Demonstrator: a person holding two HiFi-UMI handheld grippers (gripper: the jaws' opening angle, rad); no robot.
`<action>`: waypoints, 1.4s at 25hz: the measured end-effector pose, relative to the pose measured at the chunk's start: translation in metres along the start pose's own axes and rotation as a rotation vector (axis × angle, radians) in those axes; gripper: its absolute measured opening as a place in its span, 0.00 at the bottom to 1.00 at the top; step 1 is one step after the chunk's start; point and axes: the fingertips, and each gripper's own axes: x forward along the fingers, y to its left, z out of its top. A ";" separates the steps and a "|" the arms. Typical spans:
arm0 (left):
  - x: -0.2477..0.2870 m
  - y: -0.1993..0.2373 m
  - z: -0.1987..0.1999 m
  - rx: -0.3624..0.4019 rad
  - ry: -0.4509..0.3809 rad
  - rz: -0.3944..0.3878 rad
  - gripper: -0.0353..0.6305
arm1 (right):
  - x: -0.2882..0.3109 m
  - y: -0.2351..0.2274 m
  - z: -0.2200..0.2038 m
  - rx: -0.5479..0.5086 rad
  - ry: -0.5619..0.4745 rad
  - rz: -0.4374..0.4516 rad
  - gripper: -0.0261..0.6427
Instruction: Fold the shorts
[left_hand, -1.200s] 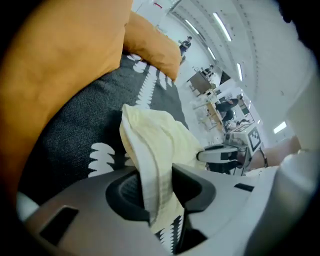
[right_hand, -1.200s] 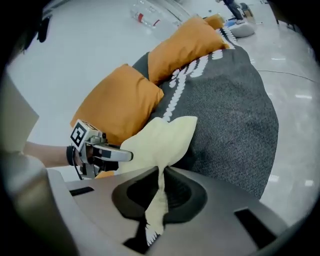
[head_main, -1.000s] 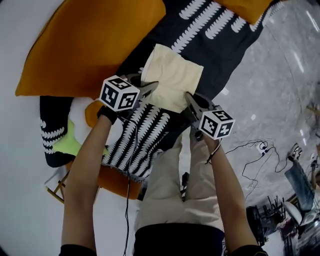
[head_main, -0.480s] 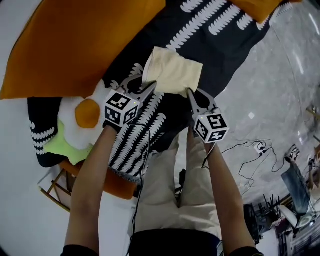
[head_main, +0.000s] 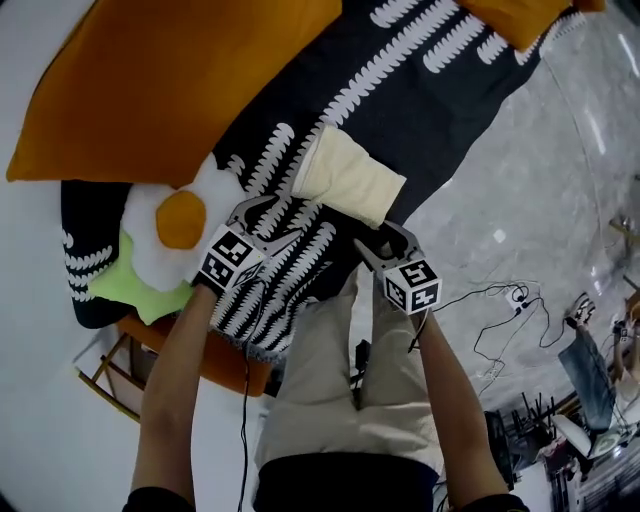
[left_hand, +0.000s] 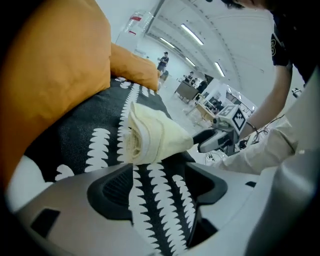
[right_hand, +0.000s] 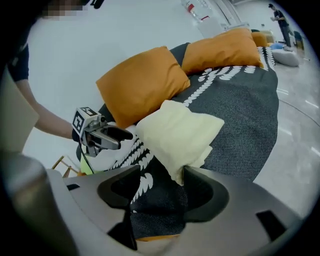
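The shorts (head_main: 348, 183) lie folded in a small cream bundle on the black blanket (head_main: 440, 110) with white leaf marks. The left gripper (head_main: 278, 222) is near the bundle. Its jaws have just been opening and stand apart, with only blanket between them. The right gripper (head_main: 378, 240) has just been opening too. Its jaws stand apart, with the shorts just past the tips. 2 orange pillows (head_main: 170, 80) lie by the blanket. A fried-egg toy (head_main: 180, 225) sits beside the left gripper.
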 end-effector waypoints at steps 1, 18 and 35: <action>0.000 0.000 0.006 -0.004 -0.001 -0.013 0.55 | -0.007 -0.009 0.000 0.026 -0.008 0.022 0.48; 0.035 0.025 0.081 -0.072 0.175 0.070 0.26 | -0.004 -0.050 0.071 0.308 -0.099 -0.131 0.11; 0.059 0.031 0.012 -0.066 0.329 0.129 0.35 | 0.021 -0.060 0.021 0.086 0.029 -0.332 0.12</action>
